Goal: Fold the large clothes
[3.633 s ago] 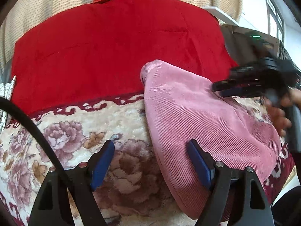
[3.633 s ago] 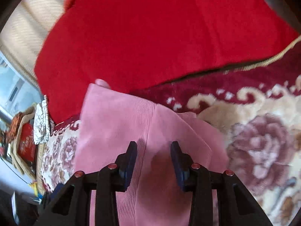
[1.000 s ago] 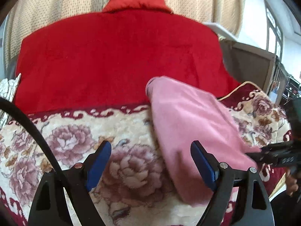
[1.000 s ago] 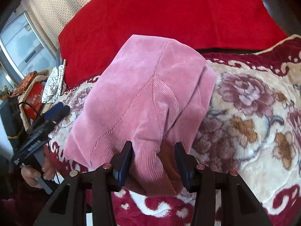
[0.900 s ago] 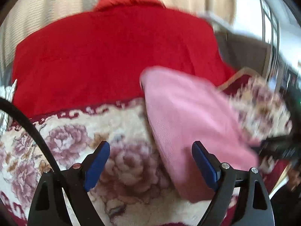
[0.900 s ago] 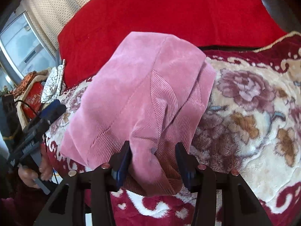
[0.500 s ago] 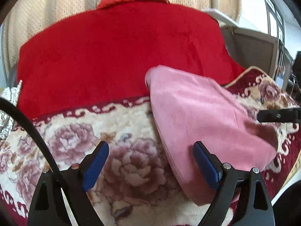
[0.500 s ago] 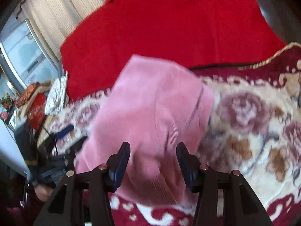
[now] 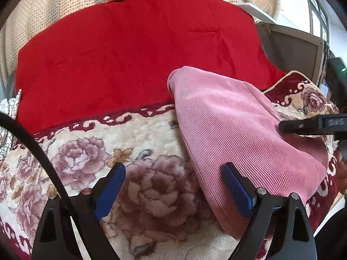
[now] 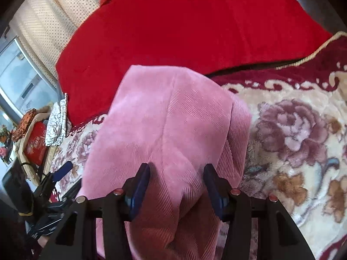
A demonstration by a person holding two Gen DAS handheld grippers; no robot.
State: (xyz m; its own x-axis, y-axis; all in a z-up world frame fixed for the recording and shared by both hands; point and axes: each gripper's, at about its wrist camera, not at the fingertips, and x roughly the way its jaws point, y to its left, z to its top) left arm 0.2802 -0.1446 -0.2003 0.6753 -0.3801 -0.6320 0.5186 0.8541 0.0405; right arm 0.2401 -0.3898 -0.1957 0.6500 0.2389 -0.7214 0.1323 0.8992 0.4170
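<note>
A folded pink corduroy garment (image 9: pixel 238 127) lies on a floral blanket (image 9: pixel 134 143). It also shows in the right wrist view (image 10: pixel 164 125). My left gripper (image 9: pixel 173 186) is open and empty, its right finger beside the garment's near edge. My right gripper (image 10: pixel 176 184) is open, its jaws standing over the garment's near end with pink cloth between them but not pinched. The right gripper's black tip (image 9: pixel 308 125) shows in the left wrist view, lying over the garment's right part.
A large red quilt (image 9: pixel 130 52) lies behind the garment, with a dotted curtain (image 9: pixel 54 6) beyond. The floral blanket (image 10: pixel 292 130) stretches right. A red box (image 10: pixel 35 143) and patterned cloth (image 10: pixel 57 119) sit at the bed's left side.
My right gripper has moved forward over the garment's near end, with its jaws slightly wider. The left gripper has stayed open in about the same place.
</note>
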